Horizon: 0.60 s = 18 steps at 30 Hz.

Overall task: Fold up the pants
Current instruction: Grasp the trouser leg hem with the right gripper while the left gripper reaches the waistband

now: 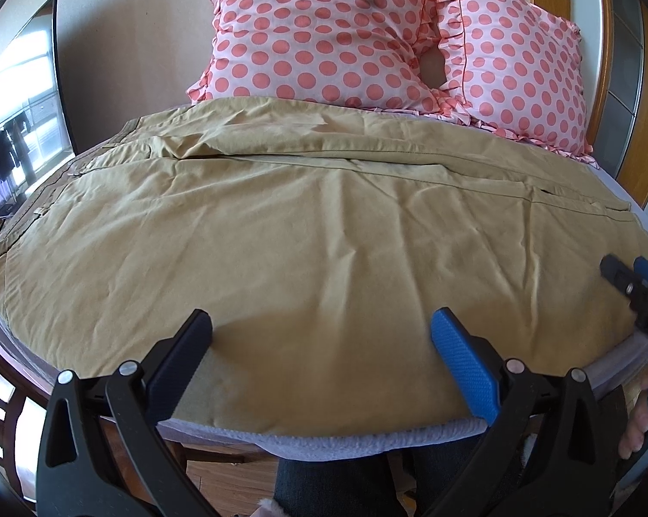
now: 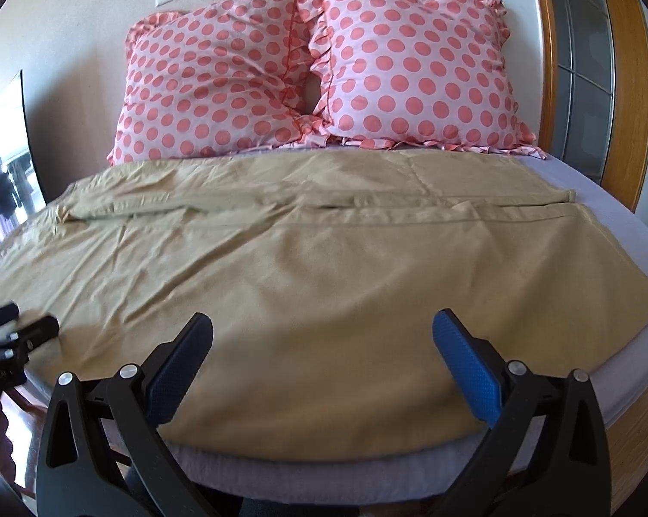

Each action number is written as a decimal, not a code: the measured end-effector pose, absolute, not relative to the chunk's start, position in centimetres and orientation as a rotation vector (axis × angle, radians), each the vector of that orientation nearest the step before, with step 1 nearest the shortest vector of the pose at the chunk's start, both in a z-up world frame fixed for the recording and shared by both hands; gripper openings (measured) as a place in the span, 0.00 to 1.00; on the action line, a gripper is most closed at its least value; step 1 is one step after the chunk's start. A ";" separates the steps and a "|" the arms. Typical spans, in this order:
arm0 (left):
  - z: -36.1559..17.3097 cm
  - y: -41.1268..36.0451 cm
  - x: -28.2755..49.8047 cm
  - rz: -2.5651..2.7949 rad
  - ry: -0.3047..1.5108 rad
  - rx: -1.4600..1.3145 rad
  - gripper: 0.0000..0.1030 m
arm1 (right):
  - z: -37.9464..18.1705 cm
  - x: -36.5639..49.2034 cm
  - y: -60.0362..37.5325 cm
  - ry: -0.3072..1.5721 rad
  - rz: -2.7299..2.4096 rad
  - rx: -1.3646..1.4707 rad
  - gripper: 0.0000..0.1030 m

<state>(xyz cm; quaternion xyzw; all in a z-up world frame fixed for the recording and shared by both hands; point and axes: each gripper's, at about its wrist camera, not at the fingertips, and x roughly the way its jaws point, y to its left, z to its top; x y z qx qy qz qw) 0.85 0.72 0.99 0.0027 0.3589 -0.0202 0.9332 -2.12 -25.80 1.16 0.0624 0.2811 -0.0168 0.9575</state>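
Khaki pants (image 1: 324, 224) lay spread flat on the bed (image 2: 616, 232), ahead of both jaws; soft, limp cloth, probably best pinched at the near edge; left gripper (image 1: 321, 327) and right gripper (image 2: 322, 329) gaped wide, empty; pillows (image 2: 315, 69) beyond.

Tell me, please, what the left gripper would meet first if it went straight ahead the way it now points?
Most likely the tan pants spread on the bed: the open left gripper hangs just above their near leg. Depth is unclear; the polka-dot pillows lie well beyond.

Left gripper (image 1: 321, 323) and right gripper (image 2: 322, 323) side by side, jaws spread wide.
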 end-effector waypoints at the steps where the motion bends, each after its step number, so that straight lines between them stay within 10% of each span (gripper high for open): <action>1: 1.3 1.0 1.1 -0.045 0.732 -0.004 0.98 | 2.3 -1.5 -26.9 0.550 -0.052 0.149 0.99; 7: 4.8 2.3 3.7 -0.018 0.655 -0.045 0.98 | 8.1 7.8 -34.5 0.554 -0.260 0.268 0.99; 14: 6.9 3.9 7.4 0.020 0.621 -0.077 0.98 | 4.9 22.6 -43.3 0.793 -0.503 0.414 0.62; 18: 7.1 4.8 8.5 0.045 0.609 -0.080 0.98 | 3.3 27.7 -46.2 0.849 -0.644 0.473 0.62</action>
